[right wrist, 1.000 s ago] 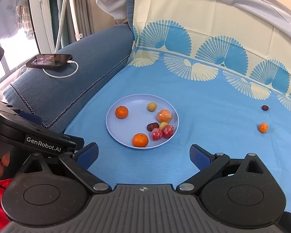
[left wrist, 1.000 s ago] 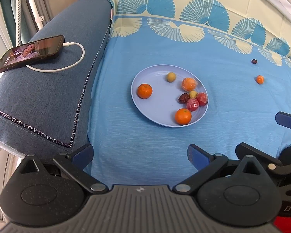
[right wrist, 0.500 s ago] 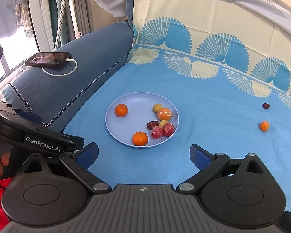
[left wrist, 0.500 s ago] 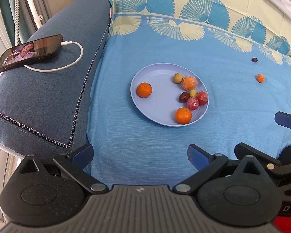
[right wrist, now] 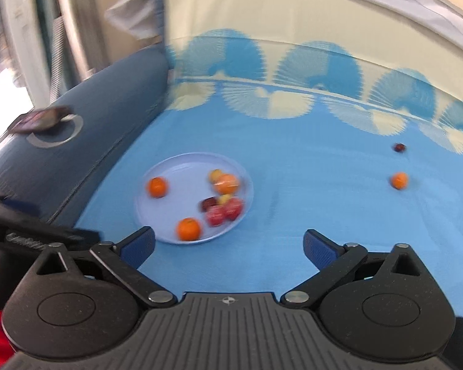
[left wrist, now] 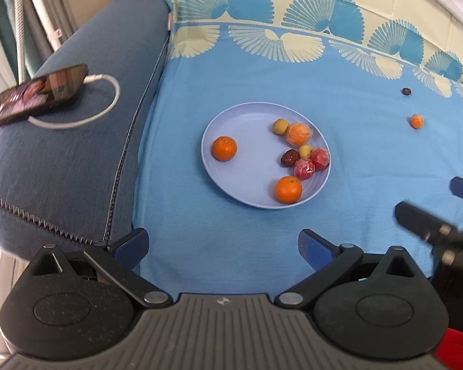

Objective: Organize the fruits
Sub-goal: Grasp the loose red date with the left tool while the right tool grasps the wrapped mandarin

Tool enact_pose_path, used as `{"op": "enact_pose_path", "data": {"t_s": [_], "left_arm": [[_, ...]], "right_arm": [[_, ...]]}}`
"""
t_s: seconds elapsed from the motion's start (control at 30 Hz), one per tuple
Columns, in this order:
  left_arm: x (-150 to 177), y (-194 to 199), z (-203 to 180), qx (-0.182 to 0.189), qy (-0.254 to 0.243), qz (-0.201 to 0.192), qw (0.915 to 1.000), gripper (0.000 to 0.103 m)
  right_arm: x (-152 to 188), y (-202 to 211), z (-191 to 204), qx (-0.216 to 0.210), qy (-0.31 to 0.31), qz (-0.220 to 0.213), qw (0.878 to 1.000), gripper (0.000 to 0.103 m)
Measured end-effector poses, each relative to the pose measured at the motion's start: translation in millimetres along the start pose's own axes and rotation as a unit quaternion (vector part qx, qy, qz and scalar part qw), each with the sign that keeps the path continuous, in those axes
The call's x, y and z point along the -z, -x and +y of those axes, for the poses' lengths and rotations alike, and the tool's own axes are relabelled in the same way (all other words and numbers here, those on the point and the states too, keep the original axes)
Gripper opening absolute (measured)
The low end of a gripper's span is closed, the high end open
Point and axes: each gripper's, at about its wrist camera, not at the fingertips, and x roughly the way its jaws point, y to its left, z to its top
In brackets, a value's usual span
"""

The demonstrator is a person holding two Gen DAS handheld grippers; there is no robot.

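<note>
Right gripper (right wrist: 228, 243): released, blue fingers spread wide, nothing between them; its view was smeared by motion blur.
Left gripper (left wrist: 222, 246): also released and empty, low over the blue sheet (left wrist: 370, 160).
Plate (left wrist: 219, 129): at about eleven o'clock from the right gripper and near it; at about twelve to one o'clock from the left gripper. It held seven fruits, most crowded at its right side.
Loose orange (right wrist: 399, 180): on the sheet at about two o'clock from the right gripper, well apart from the plate.
Dark fruit (right wrist: 399, 147): just past the loose orange, at roughly the same two o'clock bearing, farther out.
Nearer hand: judged the right one; from the left gripper both strays lay far out at two o'clock, beyond the right gripper's own arm.
Long axis: neither stray looked long enough to matter.
Phone (left wrist: 35, 97): on the sofa arm at ten o'clock, out of the way.
</note>
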Motion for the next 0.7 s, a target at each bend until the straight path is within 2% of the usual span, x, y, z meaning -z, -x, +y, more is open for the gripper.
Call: {"op": "enact_pose_path", "data": {"t_s": [0.17, 0.33, 0.47, 0.63, 0.7], "left_arm": [[-18, -6, -16, -0.001, -0.014, 0.002, 0.9999, 0.103], [-42, -14, -35, -0.006, -0.031, -0.003, 0.9995, 0.103], [-64, -31, -55, -0.012, -0.048, 0.000, 0.9988, 0.103], [-96, -60, -93, -0.027, -0.084, -0.007, 0.9961, 0.103], [-108, -74, -109, -0.022, -0.096, -0.004, 0.9952, 0.103]], "right_arm": [[2, -13, -49, 0.054, -0.055, -0.009, 0.997, 0.102], [6, -41, -116, 0.130, -0.123, -0.031, 0.983, 0.102], [4, -84, -176, 0.187, -0.159, -0.056, 0.968, 0.102], [-5, -155, -241, 0.207, -0.198, -0.052, 0.957, 0.102], [-8, -182, -261, 0.215, -0.208, -0.050, 0.953, 0.102]]}}
